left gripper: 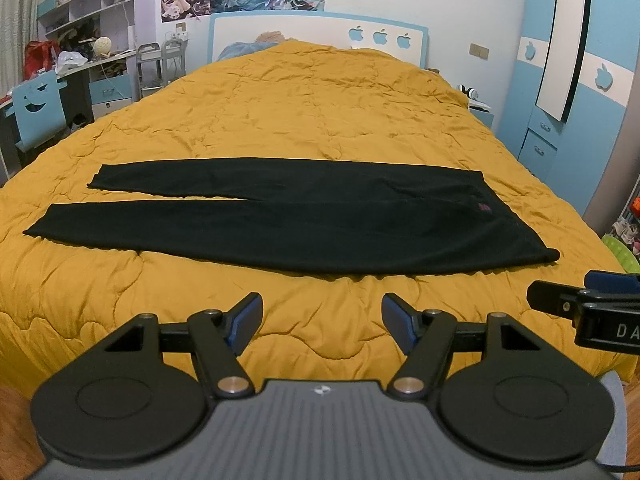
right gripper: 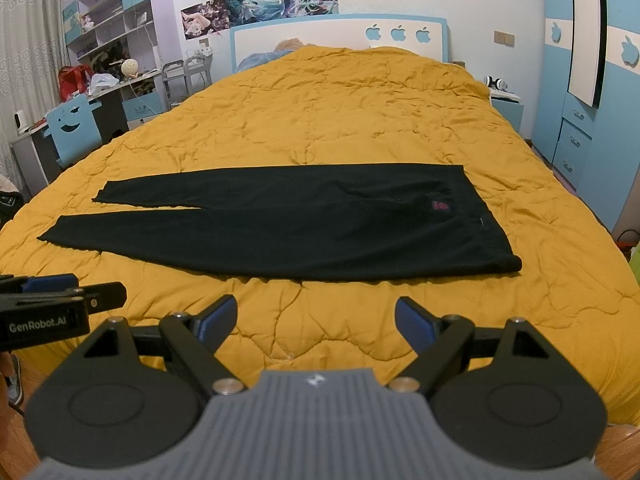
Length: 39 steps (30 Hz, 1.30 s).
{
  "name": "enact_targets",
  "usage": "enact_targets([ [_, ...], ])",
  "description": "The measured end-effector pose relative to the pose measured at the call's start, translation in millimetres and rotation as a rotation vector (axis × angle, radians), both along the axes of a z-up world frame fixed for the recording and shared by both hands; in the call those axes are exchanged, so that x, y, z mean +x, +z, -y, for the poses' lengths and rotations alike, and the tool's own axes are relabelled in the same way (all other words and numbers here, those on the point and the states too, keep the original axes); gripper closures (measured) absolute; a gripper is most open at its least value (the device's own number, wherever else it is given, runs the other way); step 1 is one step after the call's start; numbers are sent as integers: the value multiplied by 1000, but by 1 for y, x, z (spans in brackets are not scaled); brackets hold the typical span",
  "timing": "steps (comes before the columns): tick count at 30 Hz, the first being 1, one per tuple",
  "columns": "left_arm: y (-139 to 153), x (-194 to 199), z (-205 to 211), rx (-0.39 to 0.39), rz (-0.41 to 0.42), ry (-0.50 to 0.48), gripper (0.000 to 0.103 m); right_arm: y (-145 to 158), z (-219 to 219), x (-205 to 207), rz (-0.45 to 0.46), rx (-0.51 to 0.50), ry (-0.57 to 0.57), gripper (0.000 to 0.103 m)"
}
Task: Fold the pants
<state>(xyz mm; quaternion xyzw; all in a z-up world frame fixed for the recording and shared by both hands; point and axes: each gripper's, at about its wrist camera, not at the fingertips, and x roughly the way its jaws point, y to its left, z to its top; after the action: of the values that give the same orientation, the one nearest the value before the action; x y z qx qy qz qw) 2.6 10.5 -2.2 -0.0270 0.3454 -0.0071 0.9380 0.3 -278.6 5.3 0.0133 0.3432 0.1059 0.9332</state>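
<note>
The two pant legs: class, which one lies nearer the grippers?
The longer-looking lower leg, the one closest to the bed's front edge; the other leg lies beyond it, toward the headboard.

Matt black knit cloth pants point(left gripper: 280, 220) flat on the bed, crinkled mustard quilted cover point(left gripper: 320, 112) beneath them, matt black plastic left tongs point(left gripper: 322, 322) nearer the bed's foot, steel-bright pivot pins

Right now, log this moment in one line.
pants: flat, unfolded on quilt | left hand-held gripper: open, empty | right hand-held gripper: open, empty
</note>
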Motion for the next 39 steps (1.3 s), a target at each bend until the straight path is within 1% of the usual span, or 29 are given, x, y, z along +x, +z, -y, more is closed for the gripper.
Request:
enact_targets([
  [39, -6, -2, -1, -5, -10, 1, 23, 2, 1, -2, -3, -2, 0, 21],
])
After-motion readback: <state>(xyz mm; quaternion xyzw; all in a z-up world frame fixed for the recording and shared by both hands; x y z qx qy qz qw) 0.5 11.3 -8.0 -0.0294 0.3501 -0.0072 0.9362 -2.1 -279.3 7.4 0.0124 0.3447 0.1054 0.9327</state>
